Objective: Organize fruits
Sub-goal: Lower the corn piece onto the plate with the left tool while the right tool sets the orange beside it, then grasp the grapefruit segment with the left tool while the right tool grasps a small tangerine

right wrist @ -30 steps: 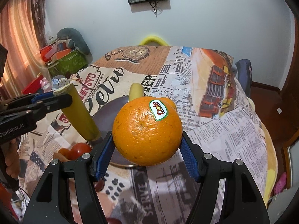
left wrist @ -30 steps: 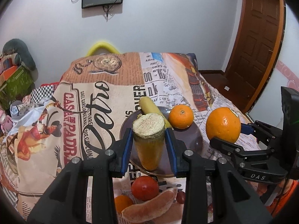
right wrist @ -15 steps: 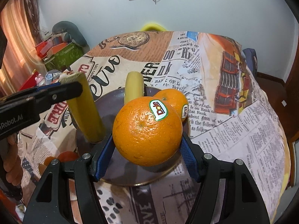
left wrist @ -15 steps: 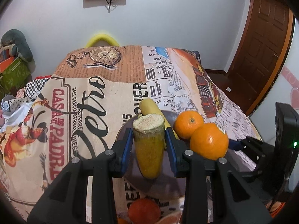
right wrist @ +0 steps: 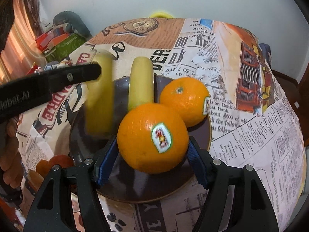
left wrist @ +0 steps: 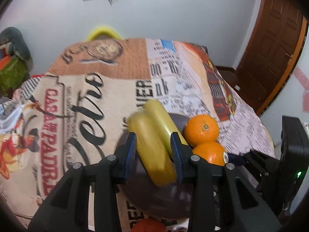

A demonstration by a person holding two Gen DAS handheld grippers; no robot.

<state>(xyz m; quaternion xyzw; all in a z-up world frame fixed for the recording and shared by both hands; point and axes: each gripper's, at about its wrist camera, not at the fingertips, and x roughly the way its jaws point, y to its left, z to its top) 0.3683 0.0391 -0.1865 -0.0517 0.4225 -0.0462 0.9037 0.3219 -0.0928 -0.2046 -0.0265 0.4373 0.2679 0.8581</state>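
Left gripper (left wrist: pixel 153 150) is clamped on a banana (left wrist: pixel 152 148), blue pads pressed to both sides; the fruit is tilted and motion-blurred, its lower end over the dark plate (left wrist: pixel 173 203). In the right wrist view the same banana (right wrist: pixel 99 96) hangs at the plate's (right wrist: pixel 135 185) left edge, with the left gripper's black finger crossing its top.

Right gripper (right wrist: pixel 152 158): its pads spread either side of an orange (right wrist: pixel 152 138) (sticker facing the camera). Left pad looks just off the skin, right pad at its edge; cannot tell whether it is gripping or letting go. The orange sits low over the plate's near half; contact with the plate is hidden. In the left wrist view it shows as the nearer orange (left wrist: pixel 209 152) at the plate's right side.

Already on the plate: a second banana (right wrist: pixel 142 85) lying at the far side, just beside the held one (left wrist: pixel 162 119), and a second orange (right wrist: pixel 184 100) at the far right, touching the nearer orange (left wrist: pixel 200 130).

Off the plate, at its near-left rim, a red fruit (right wrist: pixel 59 159) (tomato-like, partly hidden) lies on the printed tablecloth (right wrist: pixel 251 135); its top also peeks in below the plate in the left view (left wrist: pixel 148 226).
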